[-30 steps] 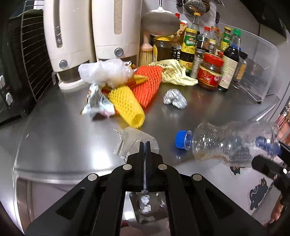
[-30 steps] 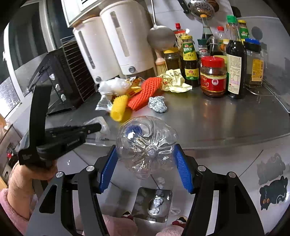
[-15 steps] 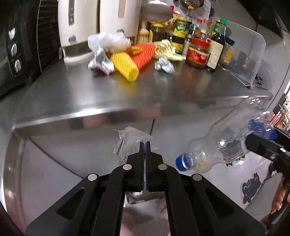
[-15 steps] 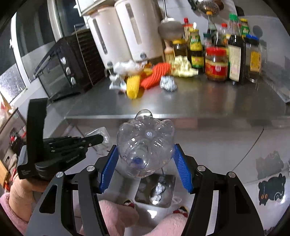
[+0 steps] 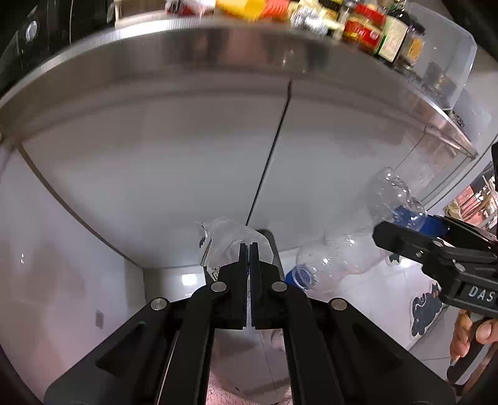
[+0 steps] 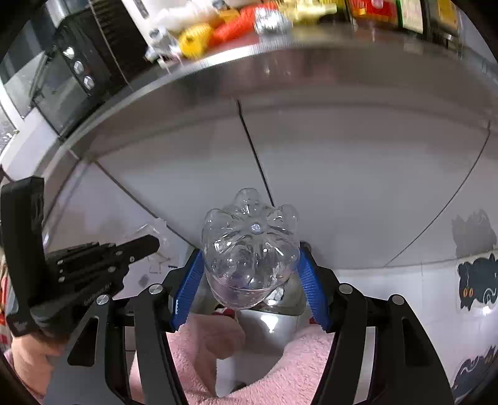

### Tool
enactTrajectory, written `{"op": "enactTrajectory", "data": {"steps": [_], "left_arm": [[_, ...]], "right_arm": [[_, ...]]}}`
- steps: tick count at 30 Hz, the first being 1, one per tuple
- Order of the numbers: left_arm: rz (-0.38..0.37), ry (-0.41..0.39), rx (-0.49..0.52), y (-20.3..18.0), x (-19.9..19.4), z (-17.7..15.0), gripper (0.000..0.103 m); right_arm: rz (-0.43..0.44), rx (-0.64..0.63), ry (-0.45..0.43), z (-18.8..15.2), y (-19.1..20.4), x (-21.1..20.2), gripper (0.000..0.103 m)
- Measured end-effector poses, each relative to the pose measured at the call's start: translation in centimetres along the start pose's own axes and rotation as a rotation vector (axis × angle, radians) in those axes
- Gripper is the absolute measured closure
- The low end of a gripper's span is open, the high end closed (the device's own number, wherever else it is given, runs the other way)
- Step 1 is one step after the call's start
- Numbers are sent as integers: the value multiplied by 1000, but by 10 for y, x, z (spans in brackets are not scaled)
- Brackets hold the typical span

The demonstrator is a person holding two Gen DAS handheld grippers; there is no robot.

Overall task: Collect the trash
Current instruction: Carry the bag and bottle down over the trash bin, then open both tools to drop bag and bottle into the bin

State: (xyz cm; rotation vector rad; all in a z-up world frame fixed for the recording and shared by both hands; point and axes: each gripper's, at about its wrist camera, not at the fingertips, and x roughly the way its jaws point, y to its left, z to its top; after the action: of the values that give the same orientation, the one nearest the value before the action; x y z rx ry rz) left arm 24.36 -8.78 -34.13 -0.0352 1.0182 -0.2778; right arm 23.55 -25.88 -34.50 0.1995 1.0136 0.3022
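Down below the steel tabletop (image 5: pixel 193 40) edge now: both tongs dropped from counter height. Right tongs (image 6: pixel 250 274) clamp the clear plastic bottle (image 6: pixel 250 249), left tongs (image 5: pixel 248 258) pinch a crumpled clear wrapper (image 5: pixel 227 236). Guessing the metal bin (image 6: pixel 274 321) underneath is next; more trash waits up top.

The right gripper (image 6: pixel 250 274) had bright blue ridged pads and black arms. The bottle (image 6: pixel 249 249) between them was clear, with a blue cap (image 5: pixel 299 275). Far above sat yellow mesh (image 6: pixel 194 40) and orange mesh (image 6: pixel 238 23).
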Motion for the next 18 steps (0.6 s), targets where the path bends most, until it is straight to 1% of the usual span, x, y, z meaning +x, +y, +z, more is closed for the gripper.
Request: {"op": "enactTrajectory", "data": {"steps": [4,7,10,13,18], "left_arm": [[-6,34,-4,5,29,-11,103],[-24,75,-24,10,54,-18,103],[-34,125,-47,17,81,-27,103],[-20,173,-44,20,104,-30,103],[-18,259,-45,26,146,-36,103]], "right_arm": [[-23,17,35,-5,-4,35,40],[-50,30,64,-7,-8,62,40],[-102,23,91,-13,-11,92,40],[-147,13,126,-19,-13,121,40],[-151,47,198,-21,-22,163,40]]}}
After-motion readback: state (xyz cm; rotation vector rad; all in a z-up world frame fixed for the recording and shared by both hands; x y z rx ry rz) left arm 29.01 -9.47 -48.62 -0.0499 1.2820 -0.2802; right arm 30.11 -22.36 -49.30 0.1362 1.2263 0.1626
